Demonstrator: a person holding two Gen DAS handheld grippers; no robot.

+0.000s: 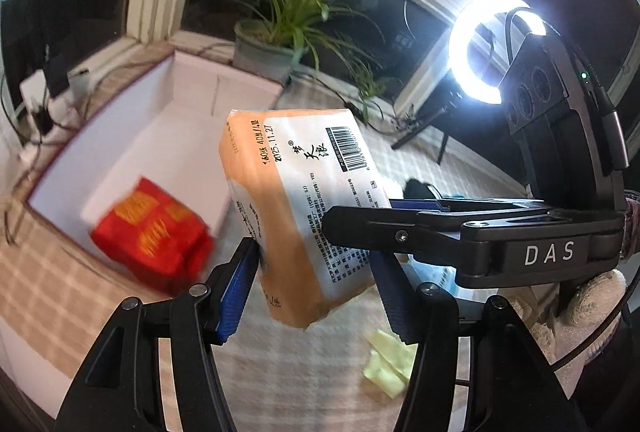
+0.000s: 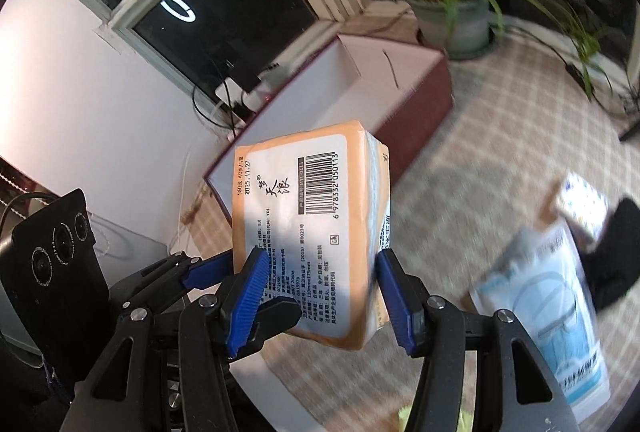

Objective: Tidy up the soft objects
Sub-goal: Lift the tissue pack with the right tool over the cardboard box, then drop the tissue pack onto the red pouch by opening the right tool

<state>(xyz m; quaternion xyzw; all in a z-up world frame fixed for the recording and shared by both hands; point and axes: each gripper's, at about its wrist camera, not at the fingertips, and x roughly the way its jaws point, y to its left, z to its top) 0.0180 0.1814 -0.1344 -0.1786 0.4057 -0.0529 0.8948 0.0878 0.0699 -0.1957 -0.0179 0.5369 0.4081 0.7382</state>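
I hold the orange tissue pack point(image 2: 308, 232) up off the tabletop, just short of the white-lined box point(image 1: 132, 136) ahead. My right tool point(image 2: 318, 290) is clamped on its lower sides; my left tool point(image 1: 316, 284) pinches it too. Pulling them apart could tear the soft wrap, or the pack could slip out short of the box.

One orange tissue pack point(image 1: 296, 208), one red pack point(image 1: 154, 232), one box point(image 2: 416, 88), two potted plants point(image 1: 280, 32).
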